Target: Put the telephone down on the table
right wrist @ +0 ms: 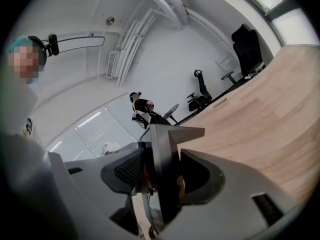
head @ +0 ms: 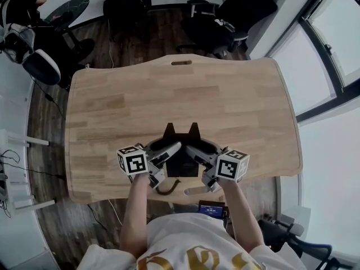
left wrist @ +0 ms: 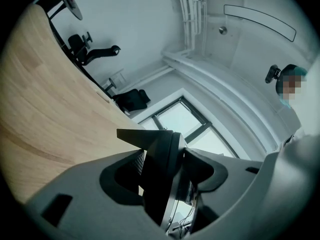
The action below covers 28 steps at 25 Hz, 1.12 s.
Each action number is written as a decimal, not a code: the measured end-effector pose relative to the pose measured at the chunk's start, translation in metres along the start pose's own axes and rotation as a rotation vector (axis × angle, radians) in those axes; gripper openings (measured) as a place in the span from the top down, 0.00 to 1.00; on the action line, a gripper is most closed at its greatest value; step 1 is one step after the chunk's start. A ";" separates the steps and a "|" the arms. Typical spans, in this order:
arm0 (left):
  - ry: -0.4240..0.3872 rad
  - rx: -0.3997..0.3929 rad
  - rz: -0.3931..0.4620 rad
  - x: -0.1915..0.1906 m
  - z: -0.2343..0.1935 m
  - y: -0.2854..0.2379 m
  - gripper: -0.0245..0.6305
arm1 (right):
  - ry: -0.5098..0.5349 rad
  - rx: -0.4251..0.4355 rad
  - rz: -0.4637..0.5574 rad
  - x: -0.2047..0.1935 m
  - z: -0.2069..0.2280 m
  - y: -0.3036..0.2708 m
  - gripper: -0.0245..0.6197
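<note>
A black telephone hangs between my two grippers over the near edge of the wooden table, with two pointed black parts sticking up toward the far side. My left gripper clamps its left side and my right gripper its right side. In the left gripper view the black telephone body stands edge-on between the grey jaws of the left gripper, which press on it. In the right gripper view the telephone edge is likewise pinched by the right gripper.
A dark cord curls below the telephone by the table's near edge. The table has a cable slot at its far side. Black office chairs stand beyond it, a seated person at far left, windows at right.
</note>
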<state>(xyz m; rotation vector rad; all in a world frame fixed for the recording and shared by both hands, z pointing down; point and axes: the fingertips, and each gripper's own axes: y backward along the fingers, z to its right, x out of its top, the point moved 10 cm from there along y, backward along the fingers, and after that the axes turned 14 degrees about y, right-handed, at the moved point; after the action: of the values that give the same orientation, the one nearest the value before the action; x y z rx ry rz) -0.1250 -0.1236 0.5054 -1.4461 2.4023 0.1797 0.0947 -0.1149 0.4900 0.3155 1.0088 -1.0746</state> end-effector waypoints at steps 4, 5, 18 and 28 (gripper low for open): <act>0.026 0.009 -0.005 0.004 -0.017 -0.010 0.60 | -0.024 0.002 -0.025 -0.003 0.019 -0.008 0.62; 0.029 0.013 -0.007 0.006 -0.021 -0.012 0.60 | -0.032 0.005 -0.032 -0.004 0.023 -0.010 0.62; 0.096 0.073 -0.011 0.018 -0.078 -0.030 0.60 | -0.114 0.027 -0.108 -0.020 0.079 -0.045 0.62; 0.148 0.109 -0.006 0.024 -0.111 -0.044 0.60 | -0.171 0.039 -0.143 -0.030 0.114 -0.062 0.62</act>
<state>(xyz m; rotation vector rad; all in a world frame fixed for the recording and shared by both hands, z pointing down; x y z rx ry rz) -0.1208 -0.1948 0.6037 -1.4637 2.4802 -0.0613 0.0992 -0.2021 0.5906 0.1813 0.8678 -1.2303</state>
